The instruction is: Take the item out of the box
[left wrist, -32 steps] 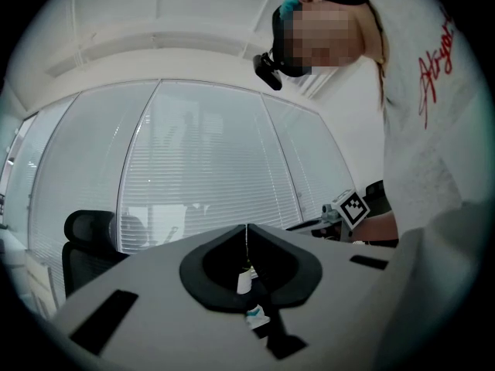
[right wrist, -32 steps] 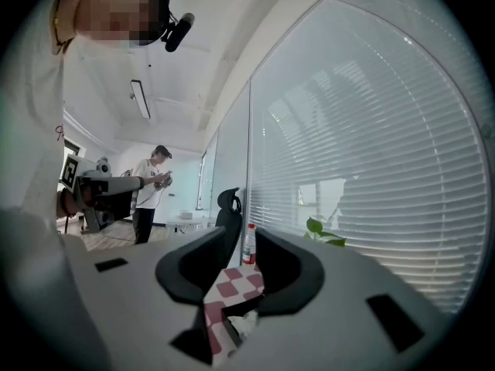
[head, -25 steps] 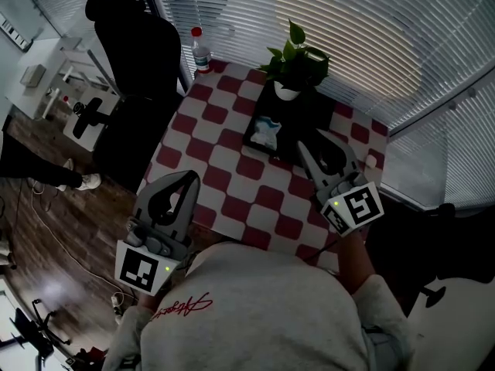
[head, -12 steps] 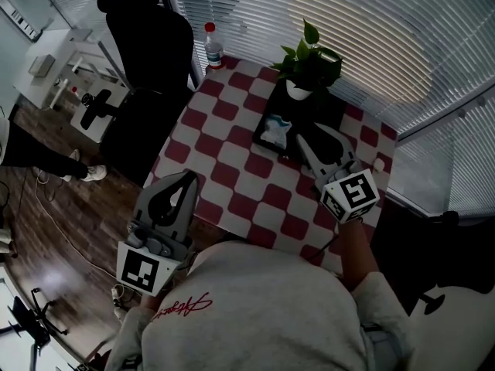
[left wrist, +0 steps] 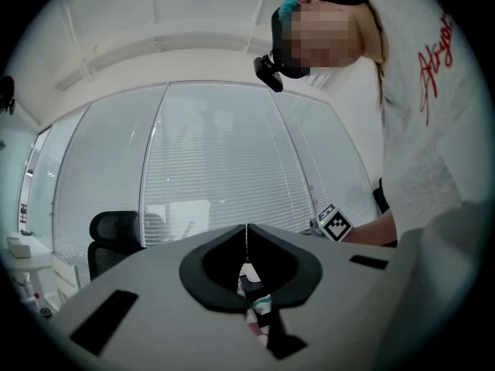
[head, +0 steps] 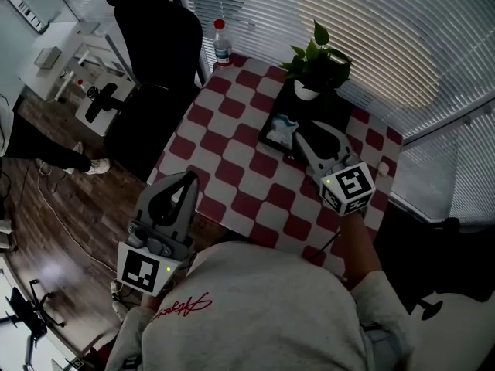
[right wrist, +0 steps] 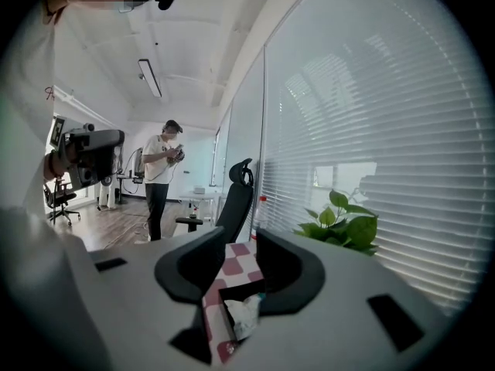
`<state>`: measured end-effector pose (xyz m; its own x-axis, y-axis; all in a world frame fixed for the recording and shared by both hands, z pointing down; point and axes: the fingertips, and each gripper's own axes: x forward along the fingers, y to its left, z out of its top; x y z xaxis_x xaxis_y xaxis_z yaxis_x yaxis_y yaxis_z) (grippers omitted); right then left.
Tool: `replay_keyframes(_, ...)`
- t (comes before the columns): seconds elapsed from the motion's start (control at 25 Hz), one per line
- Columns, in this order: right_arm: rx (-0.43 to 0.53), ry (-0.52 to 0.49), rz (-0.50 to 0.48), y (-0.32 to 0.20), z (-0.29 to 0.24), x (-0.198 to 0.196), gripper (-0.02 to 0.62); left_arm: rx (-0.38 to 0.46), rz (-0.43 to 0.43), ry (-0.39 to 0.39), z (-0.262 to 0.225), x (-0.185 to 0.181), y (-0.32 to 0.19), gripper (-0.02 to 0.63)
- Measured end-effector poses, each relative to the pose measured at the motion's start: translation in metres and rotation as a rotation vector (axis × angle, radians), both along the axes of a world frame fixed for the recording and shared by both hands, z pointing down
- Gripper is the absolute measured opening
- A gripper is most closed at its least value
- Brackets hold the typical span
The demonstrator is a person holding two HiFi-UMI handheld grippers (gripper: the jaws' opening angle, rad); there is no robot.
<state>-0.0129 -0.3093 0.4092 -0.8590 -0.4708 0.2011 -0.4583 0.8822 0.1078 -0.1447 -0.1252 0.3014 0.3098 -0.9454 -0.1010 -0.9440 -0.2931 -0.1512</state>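
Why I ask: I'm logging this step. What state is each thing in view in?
Left hand-held gripper: shut, empty.
Right hand-held gripper: open, aimed at the packet, not gripping it.
Packet: lying in the box.
Box: open, on the table.
Bottle: upright, capped.
Plant: upright in its pot.

head view looks steeply down on the table (head: 232, 168); both gripper views, seemingly level, share its blinds (head: 387, 37).
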Motion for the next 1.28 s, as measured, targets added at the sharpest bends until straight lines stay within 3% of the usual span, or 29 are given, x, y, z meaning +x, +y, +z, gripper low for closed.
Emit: replay_keyframes(1.28, -0.082, 0.213, -0.056, -0.037, 0.082, -0.029, 0.133, -0.014, -0.048, -0.008, 0.001, -0.011, 0.003, 0.018)
